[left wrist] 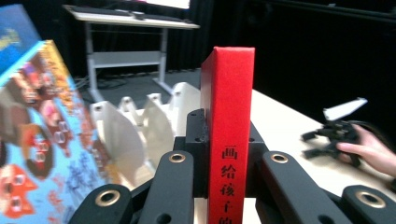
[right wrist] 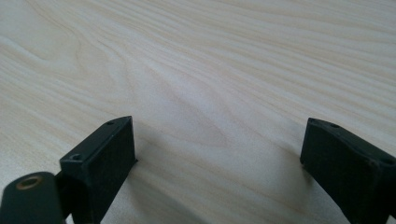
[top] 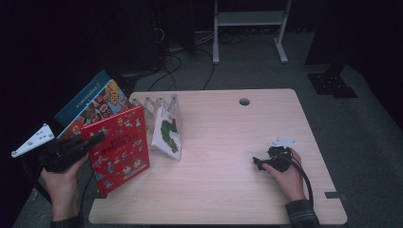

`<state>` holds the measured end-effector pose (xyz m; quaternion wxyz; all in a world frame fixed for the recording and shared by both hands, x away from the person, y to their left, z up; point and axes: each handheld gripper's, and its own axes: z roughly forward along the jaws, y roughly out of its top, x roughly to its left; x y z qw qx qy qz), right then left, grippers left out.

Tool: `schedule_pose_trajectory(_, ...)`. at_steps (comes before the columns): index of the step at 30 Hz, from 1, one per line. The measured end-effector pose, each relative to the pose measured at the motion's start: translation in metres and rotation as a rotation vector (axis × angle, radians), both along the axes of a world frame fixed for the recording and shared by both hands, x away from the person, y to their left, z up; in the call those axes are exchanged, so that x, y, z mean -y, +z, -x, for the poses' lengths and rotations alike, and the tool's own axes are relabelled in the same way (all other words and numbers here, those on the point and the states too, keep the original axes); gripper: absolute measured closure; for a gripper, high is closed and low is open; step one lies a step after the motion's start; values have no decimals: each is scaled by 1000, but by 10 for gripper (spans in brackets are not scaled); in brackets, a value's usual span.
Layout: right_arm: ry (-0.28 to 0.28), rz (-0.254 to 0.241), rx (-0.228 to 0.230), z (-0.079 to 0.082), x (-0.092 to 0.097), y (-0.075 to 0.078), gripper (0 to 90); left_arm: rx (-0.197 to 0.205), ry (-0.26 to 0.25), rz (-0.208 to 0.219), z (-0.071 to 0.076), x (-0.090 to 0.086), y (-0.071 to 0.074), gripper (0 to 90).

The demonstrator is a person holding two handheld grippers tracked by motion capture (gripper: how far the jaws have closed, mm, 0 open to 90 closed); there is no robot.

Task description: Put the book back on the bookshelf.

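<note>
A red picture book point(top: 117, 148) stands tilted at the table's left edge, with my left gripper point(top: 96, 138) shut on its spine. In the left gripper view the red spine point(left wrist: 229, 116) rises between the two black jaws of the left gripper point(left wrist: 227, 140). A white slotted book rack point(top: 159, 105) stands behind it, and a white book with a green caterpillar point(top: 167, 134) leans in it. My right gripper point(top: 259, 163) rests on the table at the right, held by a hand. Its jaws stand wide apart over bare wood, the right gripper point(right wrist: 219, 158) holding nothing.
A blue and orange picture book point(top: 92, 102) leans off the table's left side, close beside the red one; it also shows as the colourful book point(left wrist: 37, 140). The wooden table point(top: 228, 128) has a cable hole point(top: 244, 101) near its far edge. Desk legs and cables lie on the floor beyond.
</note>
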<state>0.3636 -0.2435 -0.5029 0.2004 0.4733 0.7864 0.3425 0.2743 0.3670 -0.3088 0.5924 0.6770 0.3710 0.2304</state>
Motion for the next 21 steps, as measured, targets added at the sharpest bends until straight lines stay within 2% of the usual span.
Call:
schedule_pose_trajectory(8,0,0,0,0,0,0,92,2,105,-50,-29,12,1,795)
schedule_pose_trajectory(14,0,0,0,0,0,0,92,19,156,-32,-52,22,2,795)
schedule_pose_trajectory(21,1,-1,0,0,0,0,92,32,195,-37,-83,36,-6,795)
